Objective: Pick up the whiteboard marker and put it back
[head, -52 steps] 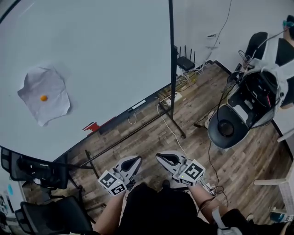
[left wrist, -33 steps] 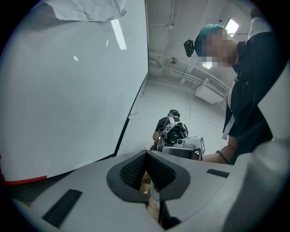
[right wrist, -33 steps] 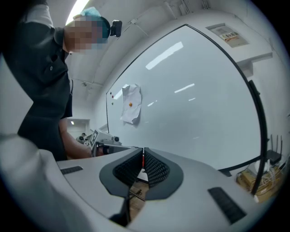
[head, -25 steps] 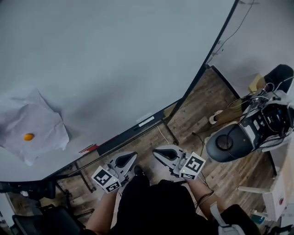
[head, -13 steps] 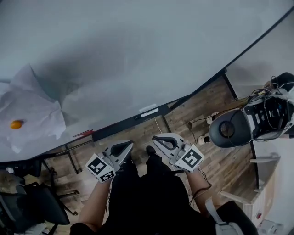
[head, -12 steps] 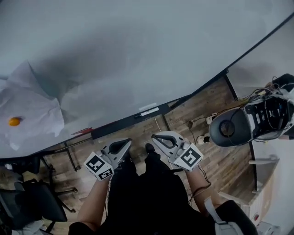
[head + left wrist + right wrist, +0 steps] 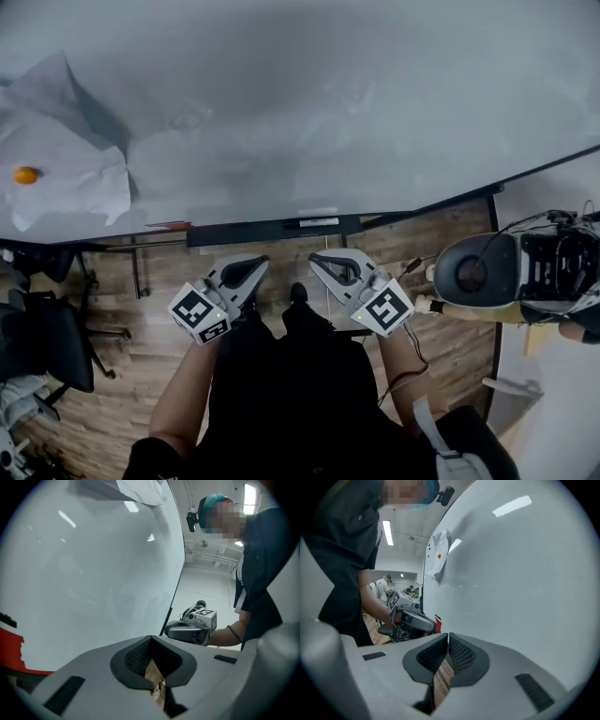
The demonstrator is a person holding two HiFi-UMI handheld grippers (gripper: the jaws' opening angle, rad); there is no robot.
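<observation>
A whiteboard marker (image 7: pixel 319 222), white with dark ends, lies on the black tray (image 7: pixel 244 232) under the whiteboard (image 7: pixel 309 103). My left gripper (image 7: pixel 257 264) and right gripper (image 7: pixel 317 259) hang side by side just below the tray, both shut and holding nothing. The right one is nearer to the marker, slightly below and left of it. In the left gripper view the closed jaws (image 7: pixel 150 640) point along the board, with the right gripper (image 7: pixel 192 627) beyond them. The right gripper view shows its own closed jaws (image 7: pixel 448 636) and the left gripper (image 7: pixel 410 617).
A crumpled paper (image 7: pixel 70 178) hangs on the board under an orange magnet (image 7: pixel 26 174). A red item (image 7: pixel 169 225) sits at the tray's left end. An office chair (image 7: pixel 42 337) stands at left, a round machine with cables (image 7: pixel 511 272) at right, on a wooden floor (image 7: pixel 450 328).
The view has swung round, so the tray now runs level across the picture. Both grippers, still shut, have come lower and closer to the tray and the marker.
</observation>
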